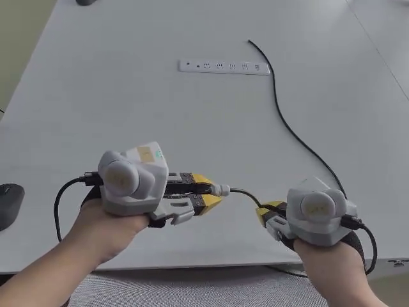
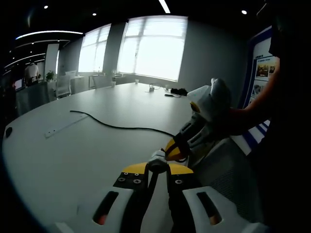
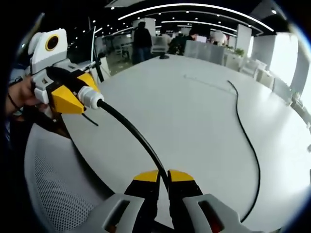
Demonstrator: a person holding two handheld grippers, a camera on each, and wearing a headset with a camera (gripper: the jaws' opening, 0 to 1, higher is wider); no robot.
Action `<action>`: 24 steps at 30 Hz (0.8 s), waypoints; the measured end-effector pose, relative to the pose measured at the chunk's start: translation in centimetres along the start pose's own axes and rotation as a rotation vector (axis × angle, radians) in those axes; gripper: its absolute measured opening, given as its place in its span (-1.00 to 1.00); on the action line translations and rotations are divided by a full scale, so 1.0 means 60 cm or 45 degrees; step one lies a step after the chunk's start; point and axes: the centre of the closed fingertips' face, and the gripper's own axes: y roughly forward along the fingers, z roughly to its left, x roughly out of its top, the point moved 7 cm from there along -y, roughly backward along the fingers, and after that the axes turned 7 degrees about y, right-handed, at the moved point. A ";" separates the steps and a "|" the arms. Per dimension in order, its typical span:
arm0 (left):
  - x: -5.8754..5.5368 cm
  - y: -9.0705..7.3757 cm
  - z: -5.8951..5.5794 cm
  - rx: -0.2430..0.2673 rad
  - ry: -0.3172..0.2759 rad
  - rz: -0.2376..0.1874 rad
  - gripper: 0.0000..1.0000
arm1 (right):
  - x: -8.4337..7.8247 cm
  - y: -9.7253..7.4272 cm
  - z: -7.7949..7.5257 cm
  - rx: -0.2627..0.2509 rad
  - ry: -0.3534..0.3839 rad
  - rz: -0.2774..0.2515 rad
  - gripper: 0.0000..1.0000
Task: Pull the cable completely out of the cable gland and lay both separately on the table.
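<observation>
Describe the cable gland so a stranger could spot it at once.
At the near edge of the grey table, find the left gripper. Clamped in its yellow jaws is the gland, a small whitish round fitting; the black cable runs out of its end toward the right gripper.

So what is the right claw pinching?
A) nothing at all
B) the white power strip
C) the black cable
C: in the right gripper view, the right claw is shut on the black cable, which runs up to the cable gland.
</observation>
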 end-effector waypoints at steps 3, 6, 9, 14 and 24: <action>0.000 -0.001 0.001 0.007 0.000 -0.003 -0.70 | 0.000 -0.003 0.002 -0.002 -0.052 -0.002 -0.98; 0.000 -0.002 0.001 0.010 -0.001 -0.008 -0.70 | 0.002 -0.008 0.003 -0.007 -0.080 -0.002 -0.97; 0.000 -0.003 0.001 0.011 -0.001 -0.009 -0.70 | 0.005 -0.012 0.003 -0.006 -0.108 -0.006 -0.96; 0.000 -0.003 0.000 0.008 0.001 -0.007 -0.70 | 0.013 -0.025 0.010 0.005 -0.154 -0.022 -0.85; -0.003 -0.003 0.002 0.002 -0.002 -0.005 -0.70 | 0.063 -0.057 0.041 0.041 -0.427 -0.114 -0.63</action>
